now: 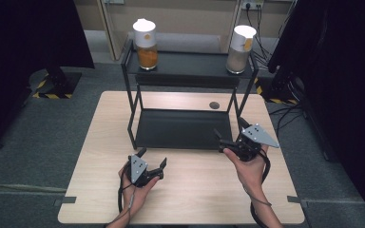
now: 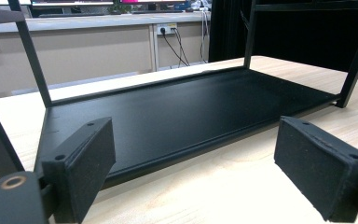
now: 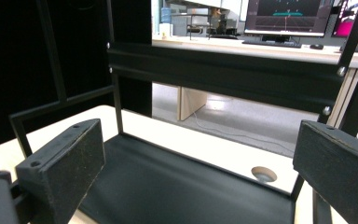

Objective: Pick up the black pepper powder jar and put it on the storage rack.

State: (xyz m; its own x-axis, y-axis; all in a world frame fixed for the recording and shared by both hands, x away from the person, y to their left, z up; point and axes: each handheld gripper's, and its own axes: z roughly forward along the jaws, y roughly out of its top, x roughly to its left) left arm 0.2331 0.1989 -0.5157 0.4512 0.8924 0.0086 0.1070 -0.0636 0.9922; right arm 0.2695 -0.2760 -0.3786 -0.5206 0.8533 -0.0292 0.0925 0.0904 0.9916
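Both grippers, left gripper [image 1: 153, 164] and right gripper [image 1: 228, 134], gaped wide and empty at lower centre, just before the black rack [image 1: 183, 128] on the desk [image 1: 100, 156]. We judged nothing begun: two jars, orange jar [image 1: 146, 43] and pale jar [image 1: 240, 48], stood at the frame's top, seen from the high view alone.

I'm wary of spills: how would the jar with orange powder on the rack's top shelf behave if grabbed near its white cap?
The jar with orange powder looks tall and narrow, so it is probably apt to tip. It appears roughly half full, so likely bottom-heavy. Its clear wall may be slippery and breakable.
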